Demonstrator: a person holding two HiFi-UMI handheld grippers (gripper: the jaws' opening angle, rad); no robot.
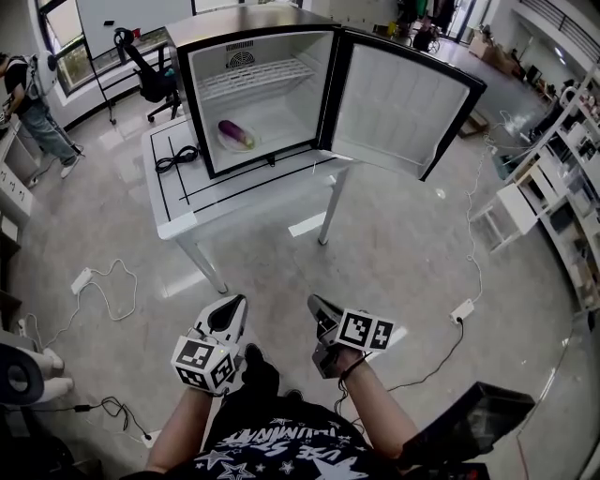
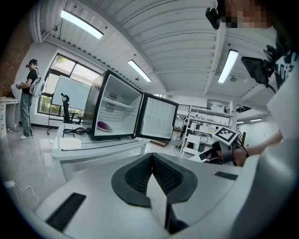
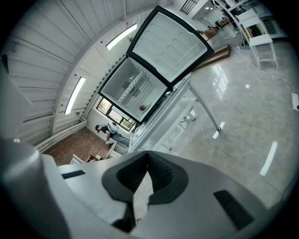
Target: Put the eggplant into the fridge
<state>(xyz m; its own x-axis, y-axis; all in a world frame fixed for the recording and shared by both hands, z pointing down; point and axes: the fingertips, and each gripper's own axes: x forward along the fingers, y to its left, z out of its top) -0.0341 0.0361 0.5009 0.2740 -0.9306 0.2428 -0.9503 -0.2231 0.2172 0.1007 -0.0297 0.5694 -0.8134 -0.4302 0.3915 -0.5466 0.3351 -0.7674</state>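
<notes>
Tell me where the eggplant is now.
In the head view, the eggplant lies inside the open fridge, left on its bottom floor, below the wire shelf.

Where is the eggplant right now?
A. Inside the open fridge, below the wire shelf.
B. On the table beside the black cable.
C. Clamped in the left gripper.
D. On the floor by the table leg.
A: the eggplant lies inside the fridge under the wire shelf, with the door open, and the left gripper and right gripper are both shut on nothing.
</notes>
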